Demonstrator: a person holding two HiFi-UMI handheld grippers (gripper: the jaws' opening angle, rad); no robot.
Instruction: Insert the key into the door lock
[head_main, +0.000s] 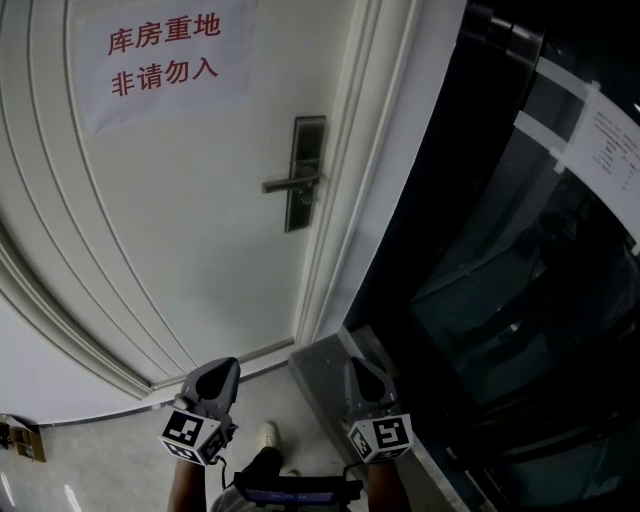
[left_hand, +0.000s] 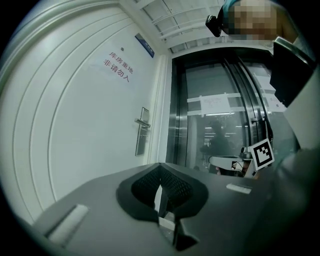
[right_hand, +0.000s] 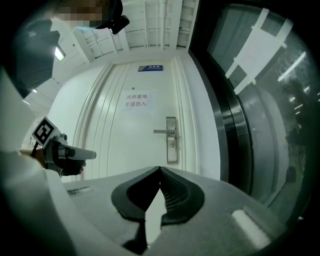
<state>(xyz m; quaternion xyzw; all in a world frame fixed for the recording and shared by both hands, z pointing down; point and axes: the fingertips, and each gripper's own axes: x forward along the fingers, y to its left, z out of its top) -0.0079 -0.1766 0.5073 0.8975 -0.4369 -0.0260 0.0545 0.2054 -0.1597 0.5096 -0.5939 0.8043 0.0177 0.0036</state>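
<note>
The left gripper (left_hand: 160, 168) pinches in its jaws what looks like a thin flat grey key (left_hand: 166, 222). The right gripper (right_hand: 160, 169) has its jaws pressed together, empty. The silver lock plate with lever handle (head_main: 306, 174) sits at 12 o'clock on the white door (head_main: 180, 230), well apart from both grippers and just beside the door frame (head_main: 340, 200). A dark glass wall (head_main: 500, 280) crowds 3 o'clock; pale floor (head_main: 110, 455) lies open at 9.

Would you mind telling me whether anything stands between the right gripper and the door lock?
Nothing visible does. The door lock shows in plain sight past the closed jaws of the right gripper, with only open air before the white door. The left gripper sits off to one side.
</note>
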